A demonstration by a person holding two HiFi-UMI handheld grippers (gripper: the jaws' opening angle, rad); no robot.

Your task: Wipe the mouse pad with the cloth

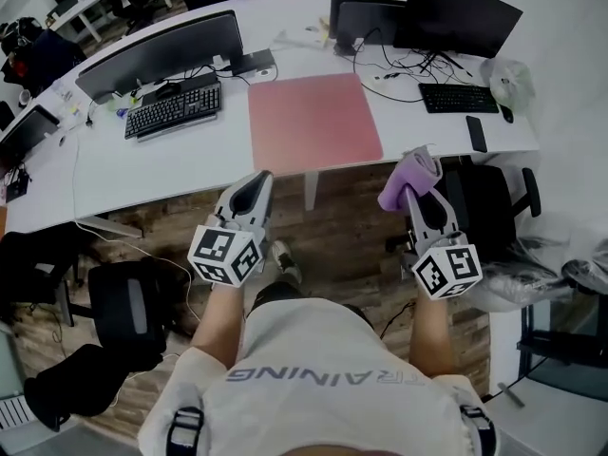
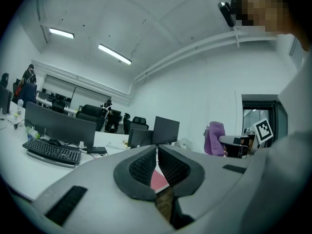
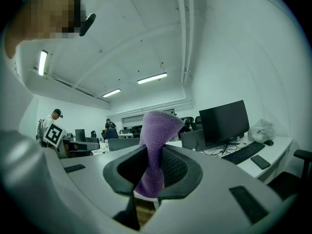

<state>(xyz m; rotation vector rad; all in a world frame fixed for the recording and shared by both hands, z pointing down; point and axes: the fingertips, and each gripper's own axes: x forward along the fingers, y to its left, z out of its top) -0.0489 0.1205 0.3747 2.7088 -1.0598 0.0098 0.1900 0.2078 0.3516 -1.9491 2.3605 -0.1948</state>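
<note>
Desk carries mouse pad between keyboards; right gripper clamps cloth, left gripper closed.

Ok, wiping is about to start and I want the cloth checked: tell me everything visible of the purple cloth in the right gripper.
The purple fuzzy cloth looks soft, like terry, bunched into a thick fold. The right gripper is shut on its lower part; the rest stands up past the jaws, its top flopping over. It hangs in the air just short of the white desk's near edge, right of the pink rectangular mouse pad, touching only the gripper.
</note>
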